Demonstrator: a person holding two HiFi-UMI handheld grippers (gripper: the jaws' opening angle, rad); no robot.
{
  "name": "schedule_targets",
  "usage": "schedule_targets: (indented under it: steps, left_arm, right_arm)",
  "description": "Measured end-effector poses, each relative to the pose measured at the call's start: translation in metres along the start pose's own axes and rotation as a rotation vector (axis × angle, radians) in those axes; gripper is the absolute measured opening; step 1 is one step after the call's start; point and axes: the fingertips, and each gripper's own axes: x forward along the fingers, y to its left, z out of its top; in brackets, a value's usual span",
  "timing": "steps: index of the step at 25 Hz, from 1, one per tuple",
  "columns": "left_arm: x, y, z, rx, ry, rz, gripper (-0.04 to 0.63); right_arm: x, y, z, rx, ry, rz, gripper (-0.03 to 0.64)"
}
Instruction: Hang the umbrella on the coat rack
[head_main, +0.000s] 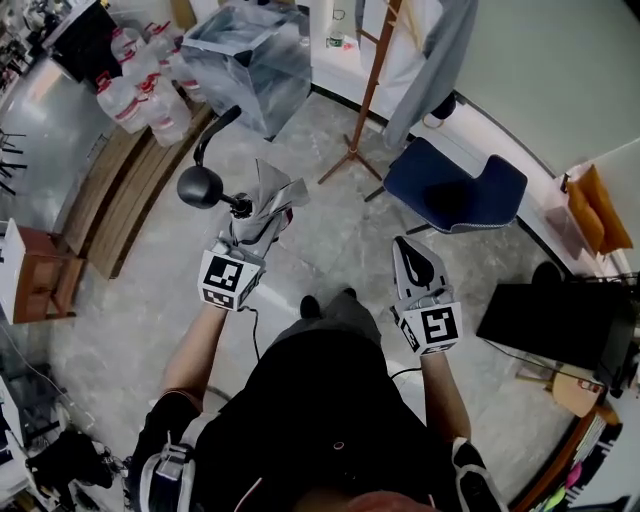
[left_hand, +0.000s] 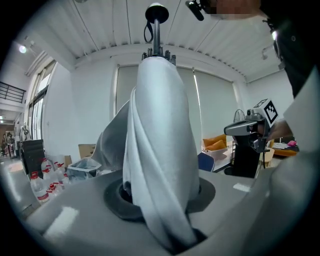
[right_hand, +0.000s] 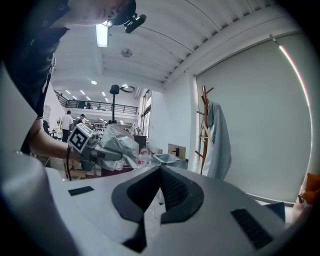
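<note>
A folded grey umbrella (head_main: 274, 196) stands upright in my left gripper (head_main: 256, 228), whose jaws are shut on its bunched fabric. Its black ball handle (head_main: 200, 187) and strap loop point away to the upper left. In the left gripper view the grey cloth (left_hand: 160, 150) fills the gap between the jaws of the left gripper (left_hand: 162, 202), with the handle (left_hand: 156, 12) at the top. The right gripper (head_main: 407, 250) is held beside it, shut and empty; its pads (right_hand: 172, 187) meet. The wooden coat rack (head_main: 370, 88) stands ahead on the floor, with a grey-blue garment (head_main: 446, 48) on it.
A blue chair (head_main: 456, 190) sits right of the rack's foot. A clear plastic bin (head_main: 246, 55) and several water bottles (head_main: 140, 92) stand at the upper left beside a wooden bench (head_main: 115, 205). A dark box (head_main: 556, 320) lies at the right.
</note>
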Motion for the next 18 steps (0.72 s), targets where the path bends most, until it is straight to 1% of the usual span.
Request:
schedule_targets:
  steps: [6, 12, 15, 16, 18]
  left_arm:
    - [0.072, 0.036, 0.003, 0.001, 0.005, -0.019, 0.133]
    - [0.158, 0.072, 0.007, 0.004, 0.02, -0.033, 0.133]
    - [0.205, 0.089, 0.003, 0.007, 0.039, -0.039, 0.133]
    - [0.219, 0.094, 0.0, 0.005, 0.046, -0.042, 0.133]
    - [0.245, 0.103, -0.004, 0.009, 0.056, -0.048, 0.133]
  right_arm:
    - [0.049, -0.034, -0.002, 0.006, 0.004, 0.008, 0.0]
    - [0.106, -0.075, 0.005, 0.016, -0.019, 0.061, 0.0]
    - [0.133, -0.094, 0.003, 0.021, 0.016, 0.075, 0.0]
    - [0.14, -0.1, 0.004, 0.031, 0.013, 0.078, 0.0]
    - [0.153, -0.112, 0.013, 0.051, -0.029, 0.083, 0.0]
